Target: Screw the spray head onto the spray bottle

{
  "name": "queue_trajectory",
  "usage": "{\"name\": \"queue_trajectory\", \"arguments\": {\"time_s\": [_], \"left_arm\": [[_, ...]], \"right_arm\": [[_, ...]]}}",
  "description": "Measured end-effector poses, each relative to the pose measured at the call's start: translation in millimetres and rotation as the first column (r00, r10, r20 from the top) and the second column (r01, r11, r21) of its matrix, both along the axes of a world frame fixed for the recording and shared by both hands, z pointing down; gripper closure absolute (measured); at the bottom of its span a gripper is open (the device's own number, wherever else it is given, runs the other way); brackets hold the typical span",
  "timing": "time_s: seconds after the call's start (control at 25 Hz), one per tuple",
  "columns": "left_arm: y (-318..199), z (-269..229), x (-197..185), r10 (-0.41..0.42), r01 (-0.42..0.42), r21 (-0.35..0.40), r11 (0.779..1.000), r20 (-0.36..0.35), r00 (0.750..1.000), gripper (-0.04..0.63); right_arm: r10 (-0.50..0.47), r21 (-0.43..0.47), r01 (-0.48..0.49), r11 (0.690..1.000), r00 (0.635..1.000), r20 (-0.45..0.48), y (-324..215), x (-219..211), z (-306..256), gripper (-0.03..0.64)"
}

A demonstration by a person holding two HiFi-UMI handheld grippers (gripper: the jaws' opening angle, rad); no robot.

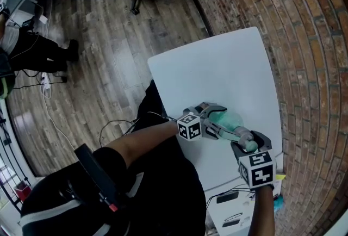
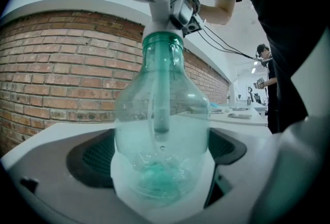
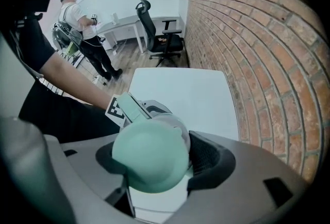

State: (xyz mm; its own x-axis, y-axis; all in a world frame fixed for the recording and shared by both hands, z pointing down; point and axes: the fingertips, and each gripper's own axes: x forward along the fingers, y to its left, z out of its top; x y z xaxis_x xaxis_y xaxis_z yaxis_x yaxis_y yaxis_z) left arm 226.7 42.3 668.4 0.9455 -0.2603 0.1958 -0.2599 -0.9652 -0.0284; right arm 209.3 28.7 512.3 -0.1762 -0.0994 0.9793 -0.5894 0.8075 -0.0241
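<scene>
Green-tinted clear bottle (image 2: 162,120) is being held over the white table (image 1: 217,66), lying nearly sideways. The left gripper (image 2: 162,181) is pinching its base, jaws closed in against the plastic. The right gripper (image 3: 154,166) is clamping the green spray head (image 3: 149,153), which is sitting at the bottle's neck, with the dip tube (image 2: 161,89) already hanging inside. How far the thread is biting cannot be told.

Judgement: the turn is going best with head and neck kept on one axis. The left grip should be steadying the body without crushing it, since cross-threading is the risk. A brick wall (image 1: 304,39) is running behind the table.
</scene>
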Motion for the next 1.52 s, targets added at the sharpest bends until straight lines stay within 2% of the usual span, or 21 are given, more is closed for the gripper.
{"name": "queue_trajectory", "arguments": {"time_s": [0.16, 0.4, 0.52, 0.6, 0.64, 0.68, 0.72, 0.84, 0.92, 1.0, 1.04, 1.08, 1.16, 1.24, 1.4, 1.52], "left_arm": [[-0.3, 1.7, -0.1, -0.011, 0.011, -0.01, 1.0, 0.015, 1.0, 0.038], [4.9, 5.4, -5.0, -0.027, 0.028, -0.009, 1.0, 0.058, 0.998, 0.038], [7.1, 5.6, -12.3, -0.034, 0.035, -0.016, 0.999, 0.058, 0.998, 0.04], [5.8, 1.8, -16.1, -0.052, 0.053, -0.026, 0.998, 0.044, 0.998, 0.04], [4.9, -0.8, -16.9, -0.06, 0.061, -0.029, 0.998, 0.035, 0.998, 0.039], [4.2, -3.4, -16.9, -0.064, 0.064, -0.031, 0.997, 0.028, 0.998, 0.04], [4.1, -6.1, -16.0, -0.063, 0.064, -0.03, 0.998, 0.022, 0.998, 0.04], [5.6, -14.6, -10.7, -0.055, 0.055, -0.02, 0.998, 0.008, 0.998, 0.039], [4.2, -21.1, -7.8, -0.06, 0.06, -0.013, 0.998, -0.004, 0.998, 0.038], [1.9, -27.1, -6.3, -0.068, 0.068, -0.007, 0.998, -0.014, 0.998, 0.038], [1.2, -29.5, -5.4, -0.068, 0.068, -0.004, 0.998, -0.019, 0.998, 0.039], [0.8, -31.3, -4.3, -0.066, 0.066, -0.001, 0.998, -0.024, 0.998, 0.038], [0.8, -32.7, -2.4, -0.061, 0.061, -0.001, 0.998, -0.032, 0.998, 0.04], [1.4, -32.7, -2.4, -0.061, 0.061, -0.004, 0.998, -0.037, 0.997, 0.039], [1.8, -32.7, -3.8, -0.066, 0.066, -0.008, 0.998, -0.041, 0.997, 0.039], [0.7, -32.4, -4.1, -0.062, 0.061, -0.011, 0.998, -0.029, 0.998, 0.039]], "right_arm": [[0.01, 0.006, -0.01, 1.0, 1.0, -0.014, -0.7, 0.4, 1.3, 0.337], [-0.053, 0.027, 0.054, 0.998, 0.999, -0.003, 0.9, -2.2, -9.5, 0.337], [-0.131, 0.038, 0.13, 0.991, 0.991, 0.017, -2.1, -5.6, -23.8, 0.338], [-0.239, 0.059, 0.237, 0.97, 0.971, 0.024, -1.2, -10.2, -32.6, 0.337], [-0.317, 0.068, 0.316, 0.946, 0.948, 0.012, 0.9, -11.5, -34.7, 0.338], [-0.408, 0.071, 0.408, 0.91, 0.913, -0.018, 3.8, -11.2, -34.8, 0.339], [-0.502, 0.064, 0.506, 0.86, 0.863, -0.061, 7.0, -9.6, -33.0, 0.339], [-0.728, 0.003, 0.741, 0.672, 0.661, -0.181, 13.9, -2.0, -23.8, 0.339], [-0.806, -0.028, 0.822, 0.569, 0.55, -0.221, 14.3, 1.0, -18.1, 0.339], [-0.848, -0.044, 0.867, 0.496, 0.473, -0.239, 14.0, 0.8, -13.4, 0.339], [-0.861, -0.049, 0.88, 0.472, 0.448, -0.242, 14.4, 0.1, -11.7, 0.341], [-0.866, -0.053, 0.886, 0.461, 0.436, -0.243, 14.7, -0.3, -10.8, 0.341], [-0.862, -0.057, 0.879, 0.474, 0.45, -0.236, 15.2, -0.6, -10.3, 0.341], [-0.84, -0.051, 0.853, 0.519, 0.498, -0.217, 15.7, -1.8, -10.3, 0.341], [-0.765, -0.013, 0.773, 0.635, 0.625, -0.156, 14.4, -5.4, -11.6, 0.341], [-0.654, 0.025, 0.658, 0.753, 0.751, -0.09, 10.8, -6.9, -12.2, 0.341]]}}
